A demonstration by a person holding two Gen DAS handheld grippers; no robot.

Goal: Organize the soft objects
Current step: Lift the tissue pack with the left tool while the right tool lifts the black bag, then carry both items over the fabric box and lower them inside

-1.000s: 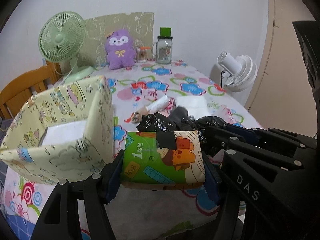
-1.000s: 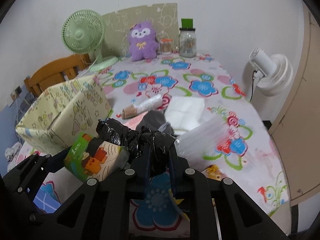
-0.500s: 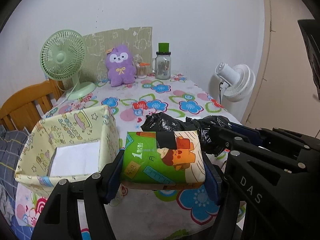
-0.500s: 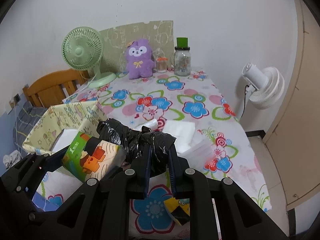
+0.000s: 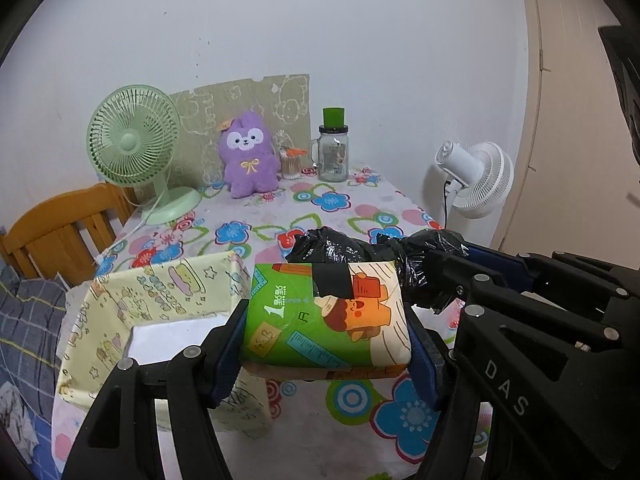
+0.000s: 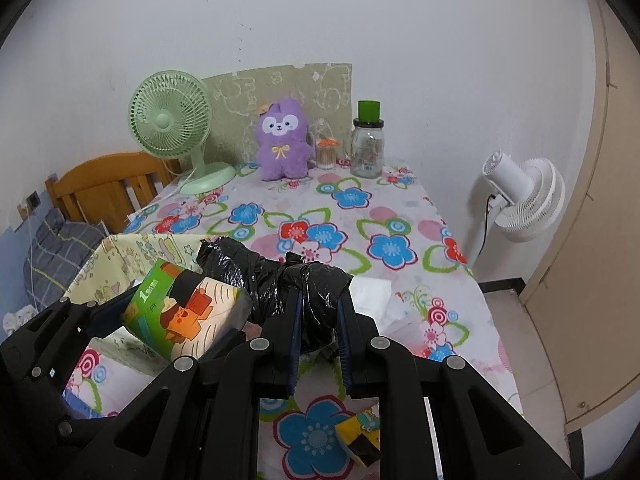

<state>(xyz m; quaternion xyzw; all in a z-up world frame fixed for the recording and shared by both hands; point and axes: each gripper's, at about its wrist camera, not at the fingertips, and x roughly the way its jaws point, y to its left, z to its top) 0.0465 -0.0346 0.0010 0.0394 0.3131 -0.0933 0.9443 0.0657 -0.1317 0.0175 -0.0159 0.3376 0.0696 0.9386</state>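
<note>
My left gripper (image 5: 326, 320) is shut on a green cartoon-printed tissue pack (image 5: 320, 312), held above the table's near edge. The pack also shows in the right wrist view (image 6: 184, 312). Just right of it, my right gripper (image 6: 320, 300) is shut on a crumpled black plastic bag (image 6: 260, 272), which bulges behind the pack (image 5: 332, 246). A pale yellow patterned box (image 5: 160, 292) stands open below and left of the pack, with white sheets lying inside it. Both loads hang clear of the flowered tablecloth (image 6: 360, 216).
At the table's far end stand a green fan (image 5: 132, 140), a purple plush toy (image 5: 248, 156) and a green-lidded jar (image 5: 334, 152). A white fan (image 5: 476, 176) stands off the right side, a wooden chair (image 5: 60, 232) on the left. White tissues (image 6: 372, 292) and a small yellow pack (image 6: 360, 436) lie nearby.
Both grippers have risen together with the tissue pack and the black bag. The table and the yellow box now sit lower in view, and more of the far wall shows.
</note>
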